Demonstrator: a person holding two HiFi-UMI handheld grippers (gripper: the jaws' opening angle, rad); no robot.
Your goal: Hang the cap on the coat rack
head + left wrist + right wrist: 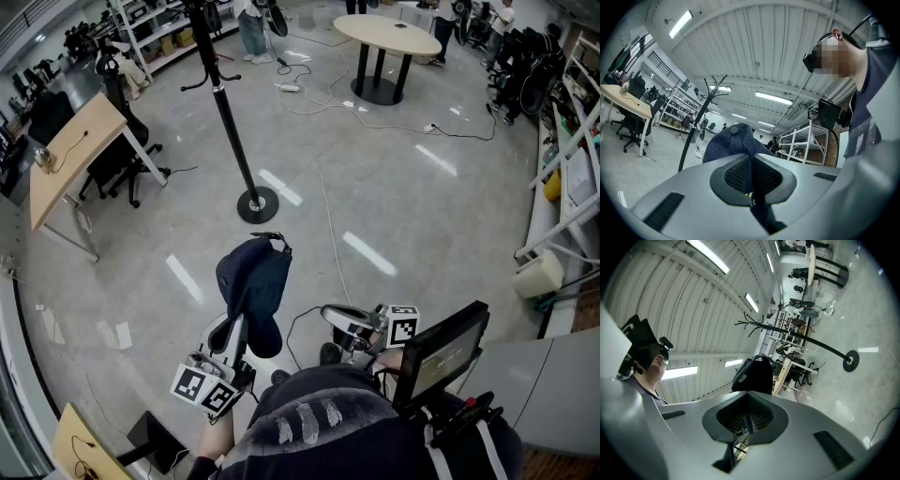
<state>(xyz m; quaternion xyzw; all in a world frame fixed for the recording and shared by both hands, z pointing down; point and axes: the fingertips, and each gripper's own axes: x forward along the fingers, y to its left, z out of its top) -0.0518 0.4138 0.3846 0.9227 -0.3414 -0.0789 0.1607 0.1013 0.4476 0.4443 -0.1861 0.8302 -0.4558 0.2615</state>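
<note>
A dark navy cap [253, 286] hangs up in front of me, and my left gripper [246, 323] is shut on its lower edge. In the left gripper view the cap [733, 143] rises just beyond the jaws of the left gripper [752, 180], with its fabric pinched between the pads. The black coat rack [230, 122] stands on a round base [257, 204] on the floor ahead, apart from the cap. My right gripper [352, 323] is to the right of the cap and clear of it. Seen in its own view, the right gripper [746, 420] has its jaws together, with the cap [754, 373] and coat rack [806, 341] beyond.
A wooden desk [75, 150] with an office chair [122, 155] stands at the left. A round table [386, 36] is at the back, with cables [319, 98] on the floor near it. Metal shelving [572, 159] lines the right side. A dark screen [445, 352] sits at my chest.
</note>
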